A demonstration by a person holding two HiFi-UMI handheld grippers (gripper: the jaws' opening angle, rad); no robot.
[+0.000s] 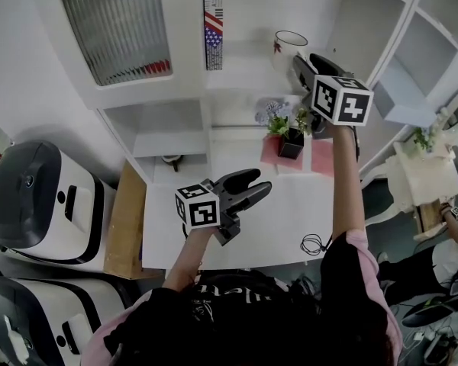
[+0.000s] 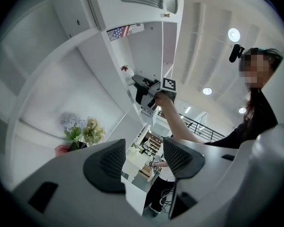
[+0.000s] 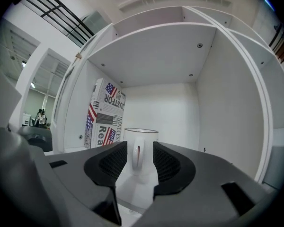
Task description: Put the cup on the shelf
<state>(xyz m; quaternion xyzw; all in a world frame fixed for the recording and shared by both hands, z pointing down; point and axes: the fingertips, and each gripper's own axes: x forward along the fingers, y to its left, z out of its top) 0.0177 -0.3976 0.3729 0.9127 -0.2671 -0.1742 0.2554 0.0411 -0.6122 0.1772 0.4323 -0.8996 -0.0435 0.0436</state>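
- The right arm (image 1: 343, 181) reaches up and forward, straight, holding the right gripper (image 1: 299, 59) at the mouth of a shelf (image 1: 244, 75) bay.
- Its jaws stand narrowly apart on either side of the cup (image 1: 288, 46) handle. The right gripper view shows a thin gap on each side, so the right gripper (image 3: 140, 151) has hold of nothing.
- The cup (image 3: 141, 135) stands upright on the bay floor, behind the front edge, handle toward the jaws.
- A book (image 3: 104, 117) leans on the bay's left wall, apart from the cup. To the cup's right the floor is bare up to the right wall.
- The left arm (image 1: 189, 252) is bent and low, with the left gripper (image 1: 259, 183) over the table (image 1: 275, 219).
- The left gripper (image 2: 144, 161) jaws are wide apart and empty.
- A plant (image 1: 290, 132) sits at the table's back, below the cup's bay.
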